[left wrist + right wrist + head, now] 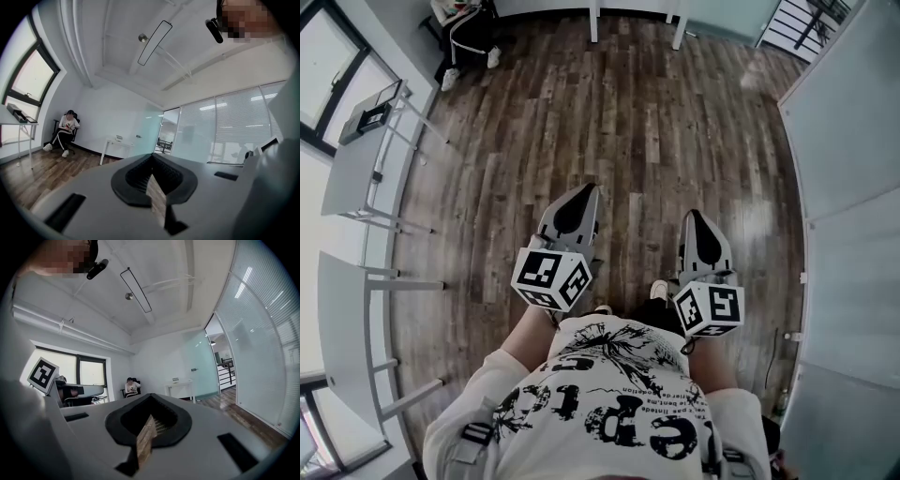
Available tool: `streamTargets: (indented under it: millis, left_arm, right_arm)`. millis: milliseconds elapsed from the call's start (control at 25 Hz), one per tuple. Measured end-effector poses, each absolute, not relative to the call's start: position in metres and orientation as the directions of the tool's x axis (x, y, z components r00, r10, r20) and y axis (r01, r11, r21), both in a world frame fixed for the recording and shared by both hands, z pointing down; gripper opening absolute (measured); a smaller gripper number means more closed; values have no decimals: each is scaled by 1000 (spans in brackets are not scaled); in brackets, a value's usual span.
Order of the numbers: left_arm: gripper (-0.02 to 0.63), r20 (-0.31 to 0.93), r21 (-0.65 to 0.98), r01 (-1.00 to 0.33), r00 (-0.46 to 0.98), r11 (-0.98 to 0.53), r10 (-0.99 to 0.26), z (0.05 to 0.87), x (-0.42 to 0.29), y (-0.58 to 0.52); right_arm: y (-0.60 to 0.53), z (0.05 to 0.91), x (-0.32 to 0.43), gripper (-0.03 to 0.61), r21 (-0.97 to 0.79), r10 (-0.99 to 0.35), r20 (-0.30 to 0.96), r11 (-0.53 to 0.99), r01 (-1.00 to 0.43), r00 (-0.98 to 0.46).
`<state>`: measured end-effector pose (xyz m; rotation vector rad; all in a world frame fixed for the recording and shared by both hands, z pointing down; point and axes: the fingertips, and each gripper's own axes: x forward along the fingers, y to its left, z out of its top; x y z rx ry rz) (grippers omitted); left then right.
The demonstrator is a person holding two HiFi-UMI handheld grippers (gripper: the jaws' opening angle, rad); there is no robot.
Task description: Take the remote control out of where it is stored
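Note:
No remote control and no storage place shows in any view. In the head view my left gripper (583,191) and right gripper (692,217) are held side by side in front of the person's body, above a wooden floor (647,122). Both point forward and level, and each carries a marker cube. The left gripper (151,157) has its jaws pressed together with nothing between them. In its own view the right gripper (150,396) looks the same, jaws together and empty. Both gripper views look across an open room.
White desks (354,173) stand along the windows on the left. A frosted glass wall (853,187) runs down the right. A white table (117,143) and a seated person (65,131) are at the far end of the room.

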<state>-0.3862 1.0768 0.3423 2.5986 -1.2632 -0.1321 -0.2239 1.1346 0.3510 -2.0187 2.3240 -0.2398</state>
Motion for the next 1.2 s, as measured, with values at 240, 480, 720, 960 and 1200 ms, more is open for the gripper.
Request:
streamTargets:
  millis: [240,480,720,960,1200]
  left_arm:
    - [9,38,257,-792,581,-554,-813,348,-375,1045]
    - [8,35,253,-829,523,-499,-851,346,-332,989]
    - [8,-1,245,-850,480,-466,-877,334,-261,927]
    - [9,-11,241,-841,496,-484,-868,336,-184,874]
    - [9,10,238,-825,529,-512,-848,347,-148,829]
  right_arm:
    - [1090,357,-208,-6,-163,-979,62,184,-969,-196]
    - [1019,357,-159,-6,-182,-963,40,256,-949,-267]
    - [949,348,-83,-6,-168,-950,20,305,-937,-313]
    - [898,348,-13,-6,-157,-948,16,312,-937,-318]
    - [854,358,25,-6,-195,-960,31,268,-944,-279]
